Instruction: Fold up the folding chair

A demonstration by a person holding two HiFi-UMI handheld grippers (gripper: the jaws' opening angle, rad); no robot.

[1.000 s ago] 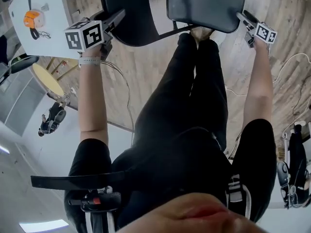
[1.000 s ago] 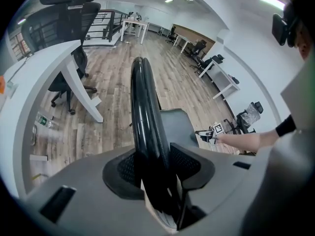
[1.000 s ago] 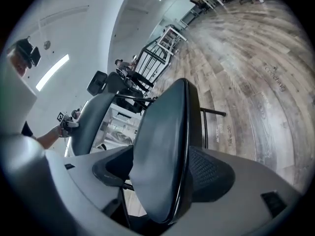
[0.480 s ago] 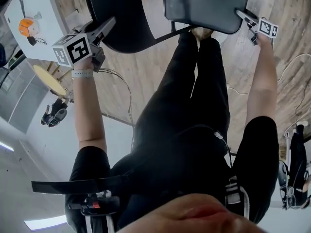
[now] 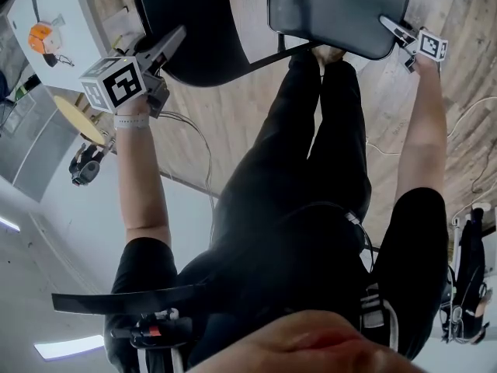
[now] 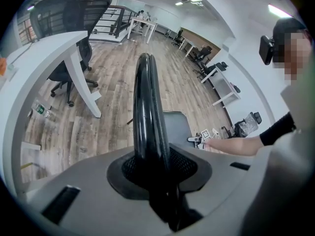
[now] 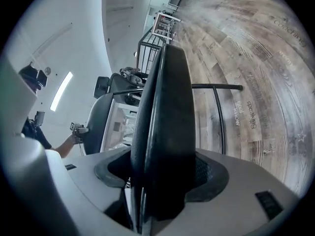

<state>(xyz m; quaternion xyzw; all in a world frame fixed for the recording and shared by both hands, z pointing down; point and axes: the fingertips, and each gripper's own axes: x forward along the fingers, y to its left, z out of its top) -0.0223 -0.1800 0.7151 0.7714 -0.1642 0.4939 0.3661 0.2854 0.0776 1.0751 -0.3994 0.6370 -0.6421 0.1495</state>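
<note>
The folding chair stands open in front of the person's legs. Its black backrest (image 5: 190, 22) is at the upper left and its dark seat (image 5: 334, 6) at the upper right. My left gripper (image 5: 172, 39) has the backrest's rim (image 6: 147, 107) between its jaws, which are closing on it. My right gripper (image 5: 392, 28) straddles the seat's thick side edge (image 7: 165, 127), and its wide jaws are closing on that too. From each gripper view the other gripper is visible across the chair: the right gripper (image 6: 197, 139) and the left gripper (image 7: 78, 128).
A white desk (image 5: 58, 22) with an orange object (image 5: 40, 37) stands at the left, and an office chair (image 6: 69, 18) is behind it. Cables (image 5: 194, 142) lie on the wooden floor (image 5: 458, 92). The chair's metal leg (image 7: 216, 87) crosses the floor.
The left gripper's marker cube has rolled slightly and sits further left in the picture. The right gripper has shifted a little along the seat's edge. Both stay at the chair.
</note>
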